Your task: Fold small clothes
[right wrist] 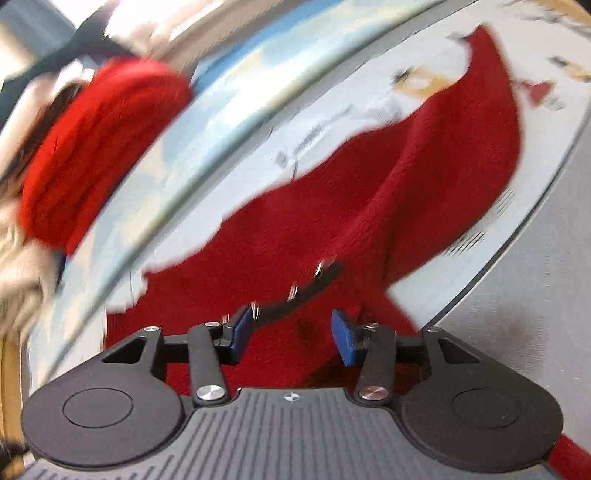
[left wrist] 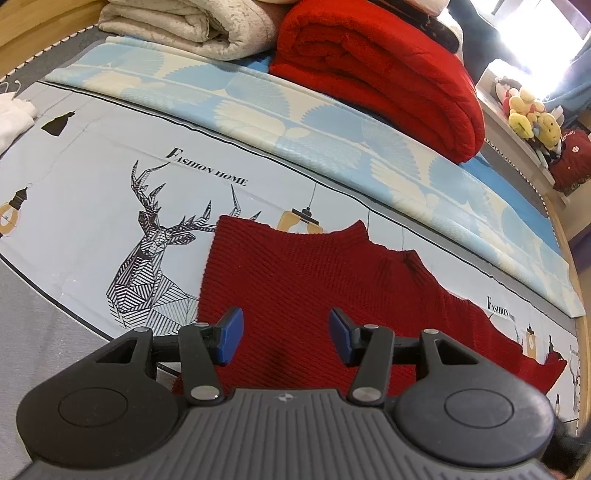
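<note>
So there's a dark red knit sweater spread flat on the bed sheet, the one with the geometric deer print and the "FASHION HOME" lettering on it. The left gripper hangs right over the near part of the sweater, blue pads standing apart with nothing between them, just red knit underneath. The right gripper is also over the sweater, jaws apart and not pinching any fabric as far as I can see; that view is pretty smeared with blur. In the same blurry view there's a thin dark strip with shiny bits lying on the knit just past the left pad, can't tell what it is. Further back on the bed, a folded bright red blanket sits beside a folded cream quilt, both on a blue-and-cream patterned mat. Some plush toys sit on a ledge off to the right.
</note>
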`<state>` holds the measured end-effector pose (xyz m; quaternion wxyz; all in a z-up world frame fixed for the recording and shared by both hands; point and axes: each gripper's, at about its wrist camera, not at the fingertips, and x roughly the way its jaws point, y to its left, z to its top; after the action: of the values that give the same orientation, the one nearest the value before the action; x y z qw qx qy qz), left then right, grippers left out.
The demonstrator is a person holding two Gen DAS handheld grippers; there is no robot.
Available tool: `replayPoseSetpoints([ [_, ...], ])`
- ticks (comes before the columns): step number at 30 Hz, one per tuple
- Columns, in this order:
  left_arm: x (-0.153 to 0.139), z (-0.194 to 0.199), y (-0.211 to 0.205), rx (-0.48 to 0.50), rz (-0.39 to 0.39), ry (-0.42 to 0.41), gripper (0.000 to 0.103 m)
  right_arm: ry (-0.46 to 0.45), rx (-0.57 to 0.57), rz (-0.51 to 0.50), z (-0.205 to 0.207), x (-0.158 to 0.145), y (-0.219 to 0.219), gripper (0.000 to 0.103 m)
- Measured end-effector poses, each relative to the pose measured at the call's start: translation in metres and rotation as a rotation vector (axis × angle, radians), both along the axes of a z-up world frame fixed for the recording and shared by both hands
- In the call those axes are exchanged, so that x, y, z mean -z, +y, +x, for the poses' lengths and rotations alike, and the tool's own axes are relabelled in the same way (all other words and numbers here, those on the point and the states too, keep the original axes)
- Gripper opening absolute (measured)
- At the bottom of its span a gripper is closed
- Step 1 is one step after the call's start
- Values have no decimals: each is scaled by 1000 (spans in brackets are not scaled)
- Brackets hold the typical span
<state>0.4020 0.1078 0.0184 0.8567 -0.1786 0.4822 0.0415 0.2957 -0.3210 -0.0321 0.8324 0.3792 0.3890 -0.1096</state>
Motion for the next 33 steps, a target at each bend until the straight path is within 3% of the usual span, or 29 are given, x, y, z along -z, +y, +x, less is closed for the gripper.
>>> replayPoseSetpoints([
  [2, 1, 1, -2, 1, 0, 3, 57, 133, 27, 11, 3, 21, -8, 47],
  [3, 2, 1, -2, 2, -1, 4, 57, 141, 54, 29, 0, 26, -14, 41],
  [6, 2, 2, -2, -1, 0, 4, 57, 100, 63, 35, -3, 13, -23, 43],
  [12, 4, 3, -6, 16, 3, 6, 57, -70, 80, -17, -14, -22, -43, 43],
  [20, 5, 6, -15, 23, -10, 8, 57, -130, 241, -18, -33, -34, -110, 43],
  [22, 5, 6, -16, 28, -11, 6, 57, -167, 305, -10, -40, -40, -136, 30],
  [23, 5, 7, -16, 31, -7, 8, 57, -191, 355, -4, -46, -43, -153, 14],
  [24, 6, 7, -16, 33, -4, 12, 57, -210, 402, -1, -53, -45, -168, 10],
  [27, 9, 7, -16, 33, 3, 20, 57, -250, 576, 3, -77, -45, -218, 10],
  [31, 7, 8, -18, 39, 6, 15, 57, -222, 700, 75, -95, -19, -265, 14],
  [32, 7, 8, -20, 43, 8, 14, 57, -206, 715, 113, -96, -8, -273, 16],
  [33, 7, 9, -21, 45, 10, 15, 57, -191, 714, 136, -93, 1, -277, 25],
])
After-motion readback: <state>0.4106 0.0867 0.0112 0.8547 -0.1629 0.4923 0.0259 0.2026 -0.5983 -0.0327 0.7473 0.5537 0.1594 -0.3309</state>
